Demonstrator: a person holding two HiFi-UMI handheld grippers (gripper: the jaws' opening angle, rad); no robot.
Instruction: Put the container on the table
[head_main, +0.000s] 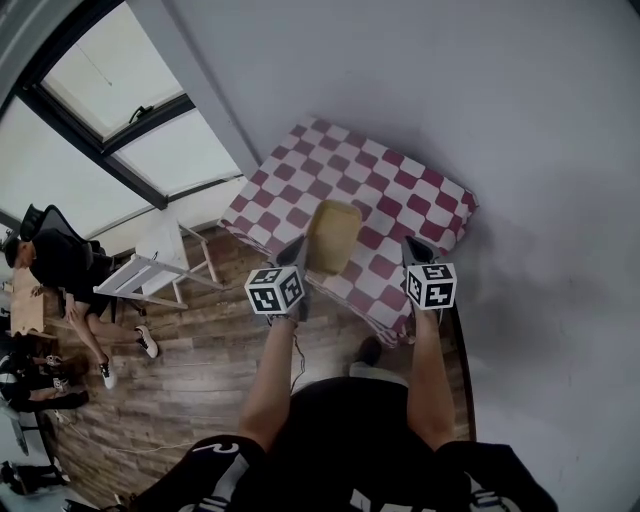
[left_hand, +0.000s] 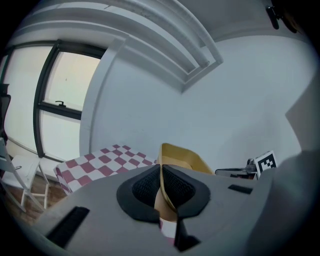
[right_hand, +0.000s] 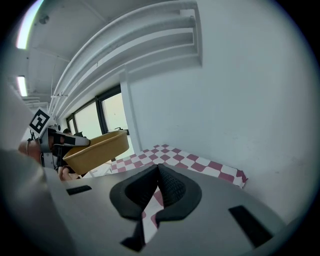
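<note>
Mid-carry: my left hand-held gripper (left_hand: 161, 175) pinches the container (head_main: 333, 236) wall, right hand-held gripper (right_hand: 159, 176) closed, empty; next I lower it onto the desk (head_main: 400, 190).

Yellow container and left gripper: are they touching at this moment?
Touching. The left gripper view shows the left gripper with its jaws clamped on the thin wall of the yellow container, no gap on either side.

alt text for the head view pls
Looking down: the left gripper holds a tan container by its rim above the near edge of a red-and-white checked table. The right gripper is alongside, carrying nothing. Left: wood floor, a white chair, seated people.
</note>
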